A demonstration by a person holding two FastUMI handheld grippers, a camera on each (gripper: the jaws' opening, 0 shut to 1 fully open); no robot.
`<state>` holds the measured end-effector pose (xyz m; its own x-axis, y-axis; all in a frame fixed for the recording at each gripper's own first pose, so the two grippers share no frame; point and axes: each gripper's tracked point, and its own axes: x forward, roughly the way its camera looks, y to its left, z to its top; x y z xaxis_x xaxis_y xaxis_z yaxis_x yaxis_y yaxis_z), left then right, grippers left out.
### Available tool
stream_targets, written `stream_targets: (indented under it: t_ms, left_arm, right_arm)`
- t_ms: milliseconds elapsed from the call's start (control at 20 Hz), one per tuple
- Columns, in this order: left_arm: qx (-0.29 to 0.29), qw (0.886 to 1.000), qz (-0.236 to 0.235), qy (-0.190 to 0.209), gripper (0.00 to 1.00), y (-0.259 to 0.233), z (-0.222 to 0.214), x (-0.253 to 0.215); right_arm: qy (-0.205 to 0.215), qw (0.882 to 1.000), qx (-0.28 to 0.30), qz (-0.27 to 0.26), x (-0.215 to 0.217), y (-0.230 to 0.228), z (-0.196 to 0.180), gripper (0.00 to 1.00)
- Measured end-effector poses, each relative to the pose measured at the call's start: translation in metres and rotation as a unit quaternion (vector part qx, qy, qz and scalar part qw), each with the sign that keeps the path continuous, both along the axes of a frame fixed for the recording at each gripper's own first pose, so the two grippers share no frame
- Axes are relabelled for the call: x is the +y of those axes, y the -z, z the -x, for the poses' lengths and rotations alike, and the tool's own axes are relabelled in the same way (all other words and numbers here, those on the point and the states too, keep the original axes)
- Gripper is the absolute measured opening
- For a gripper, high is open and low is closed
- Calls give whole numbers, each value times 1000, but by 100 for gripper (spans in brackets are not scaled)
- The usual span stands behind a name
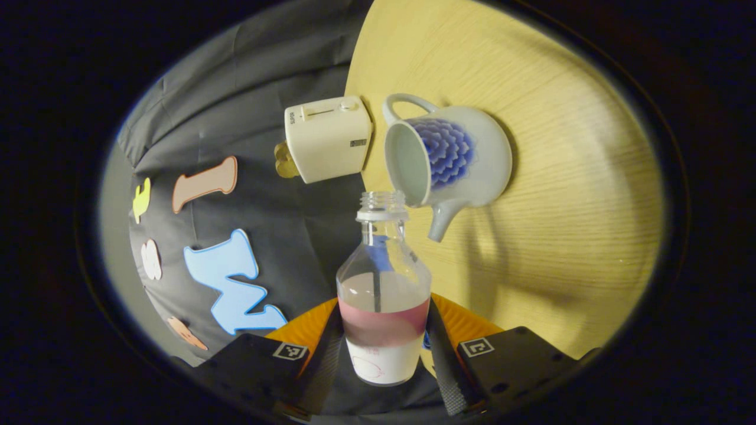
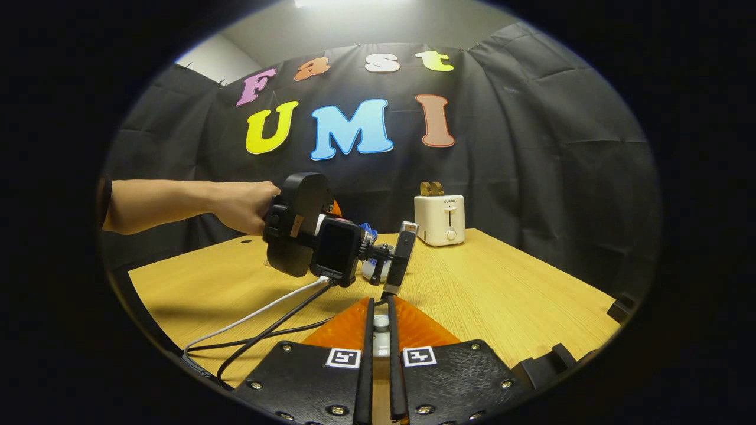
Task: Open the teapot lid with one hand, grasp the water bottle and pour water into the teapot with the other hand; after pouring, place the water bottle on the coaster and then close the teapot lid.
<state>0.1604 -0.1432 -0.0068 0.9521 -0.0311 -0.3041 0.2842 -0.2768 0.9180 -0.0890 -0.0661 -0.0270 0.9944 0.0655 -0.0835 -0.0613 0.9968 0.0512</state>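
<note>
A: Where's the bottle?

B: The clear, uncapped plastic water bottle [image 1: 384, 295] with a pink and white label sits at lower centre of the left gripper view, clamped between the left gripper [image 1: 384, 348] fingers. Its mouth lies just beside the open rim of the white ceramic teapot [image 1: 449, 156] with a blue flower pattern, above it in the frame.

A: And around it?

B: A pale wooden worktop [image 1: 561, 177] fills the right half. A cream toaster [image 1: 328, 139] sits just left of the teapot, against the black cloth wall [image 1: 254, 88].

A: The other gripper?

B: In the right gripper view, the right gripper [image 2: 381, 342] at the bottom has its fingers nearly together on a small white thing; I cannot tell for sure that it is the lid [image 2: 381, 337]. A bare hand [image 2: 245, 206] at centre left holds the left gripper there, which hides the bottle and teapot. The worktop's near edge is cut off.
</note>
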Motion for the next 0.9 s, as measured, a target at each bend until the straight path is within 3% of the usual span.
stream_targets:
  t_ms: [900]
  left_arm:
    - [-6,994,-102,24,85,-22,-4,-7]
  right_arm:
    - [1,1000,8,0,-2,3,0,12]
